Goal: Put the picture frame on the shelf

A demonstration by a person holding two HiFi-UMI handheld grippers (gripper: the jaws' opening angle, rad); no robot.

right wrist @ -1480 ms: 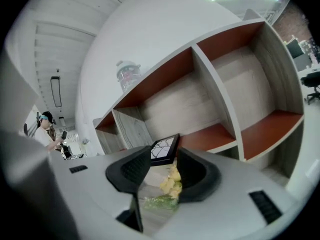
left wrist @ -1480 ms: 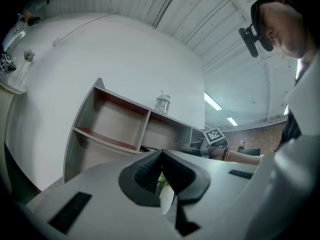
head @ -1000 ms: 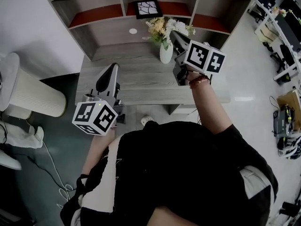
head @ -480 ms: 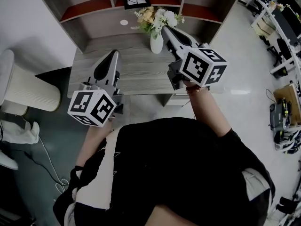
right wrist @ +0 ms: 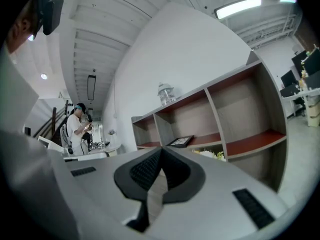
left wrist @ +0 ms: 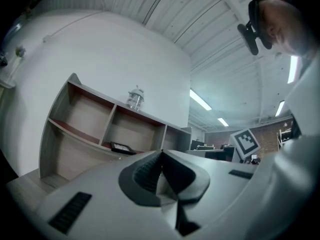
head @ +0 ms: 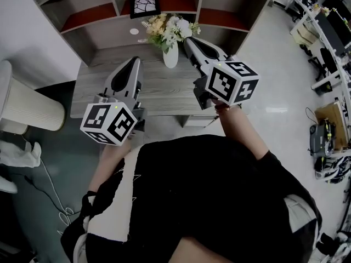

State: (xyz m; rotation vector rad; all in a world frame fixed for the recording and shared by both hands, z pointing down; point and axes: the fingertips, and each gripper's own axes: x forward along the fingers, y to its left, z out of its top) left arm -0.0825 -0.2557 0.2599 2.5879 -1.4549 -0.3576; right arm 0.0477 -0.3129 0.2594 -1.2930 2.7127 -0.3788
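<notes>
The black picture frame (head: pixel 145 6) with a white branch print lies flat on the red board of the wooden shelf (head: pixel 82 17), in its middle compartment. It also shows small in the left gripper view (left wrist: pixel 121 147) and the right gripper view (right wrist: pixel 180 141). Both grippers hang over the desk (head: pixel 159 89), well short of the shelf. My left gripper (head: pixel 134 62) is shut and empty. My right gripper (head: pixel 188 41) is shut and empty too, its tip beside the flower vase (head: pixel 170 56).
A white vase of flowers (head: pixel 166 29) stands on the desk between the grippers and the shelf. A glass jar (left wrist: pixel 134 97) sits on top of the shelf. A cream ribbed bin (head: pixel 27 107) stands left of the desk. A person (right wrist: pixel 78 125) stands far off.
The view has drawn back from the desk, so shelf and frame sit higher and further left. The right gripper has pulled back from the shelf toward the desk's right side. The left gripper stayed put.
</notes>
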